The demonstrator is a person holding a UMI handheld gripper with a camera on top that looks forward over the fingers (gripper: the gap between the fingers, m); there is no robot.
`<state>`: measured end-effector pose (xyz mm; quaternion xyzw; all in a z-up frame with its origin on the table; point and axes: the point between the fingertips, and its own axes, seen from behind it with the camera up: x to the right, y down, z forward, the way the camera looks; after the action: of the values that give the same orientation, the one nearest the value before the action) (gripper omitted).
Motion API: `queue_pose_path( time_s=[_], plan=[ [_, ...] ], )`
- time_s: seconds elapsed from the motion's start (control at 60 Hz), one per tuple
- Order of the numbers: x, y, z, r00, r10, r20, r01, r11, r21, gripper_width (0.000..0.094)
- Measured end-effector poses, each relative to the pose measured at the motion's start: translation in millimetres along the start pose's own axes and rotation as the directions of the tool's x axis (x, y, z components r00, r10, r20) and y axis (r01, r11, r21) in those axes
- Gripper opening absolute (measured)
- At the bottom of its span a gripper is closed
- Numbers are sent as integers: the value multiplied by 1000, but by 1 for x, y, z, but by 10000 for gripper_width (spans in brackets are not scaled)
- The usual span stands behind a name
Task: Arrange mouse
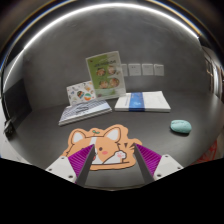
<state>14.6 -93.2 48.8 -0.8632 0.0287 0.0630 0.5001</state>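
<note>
We read the counter (40, 125) from left to right. Far left, a dark boxy object (12, 100) stands at the edge; we cannot tell what it is. Next come illustrated booklets (82, 105) lying flat, with an upright picture card (105, 72) behind them against the wall. Just ahead of the fingers lies a corgi-shaped mouse mat (106, 143), orange and white on a purple base. Beyond it sits a flat white-and-blue book (142, 101).

Far right, well apart from the mat, rests the mouse (180, 126): a small, low, rounded teal shape, alone on the dark surface.

The gripper (112, 162) holds nothing; its fingers are spread wide, purple pads (80, 155) showing, the mat's near edge between them.

Handling judgement: the mouse is likely light, with a rigid, smooth plastic shell, so it may slip under a loose pinch. We would take it across its two long flanks, low on the body, with moderate pressure, avoiding the buttons on top. Its domed top offers poor purchase. It is sturdy enough for a short carry to the mat.
</note>
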Motion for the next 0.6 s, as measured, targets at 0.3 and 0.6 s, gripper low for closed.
queue_pose_path(
  time_s=[0.3,0.6],
  plan=[
    [194,12,-24,982,-35,-186,32,999,-16,812],
    [405,-2,-15,955,-136,-264,127,991,-53,806]
  ],
)
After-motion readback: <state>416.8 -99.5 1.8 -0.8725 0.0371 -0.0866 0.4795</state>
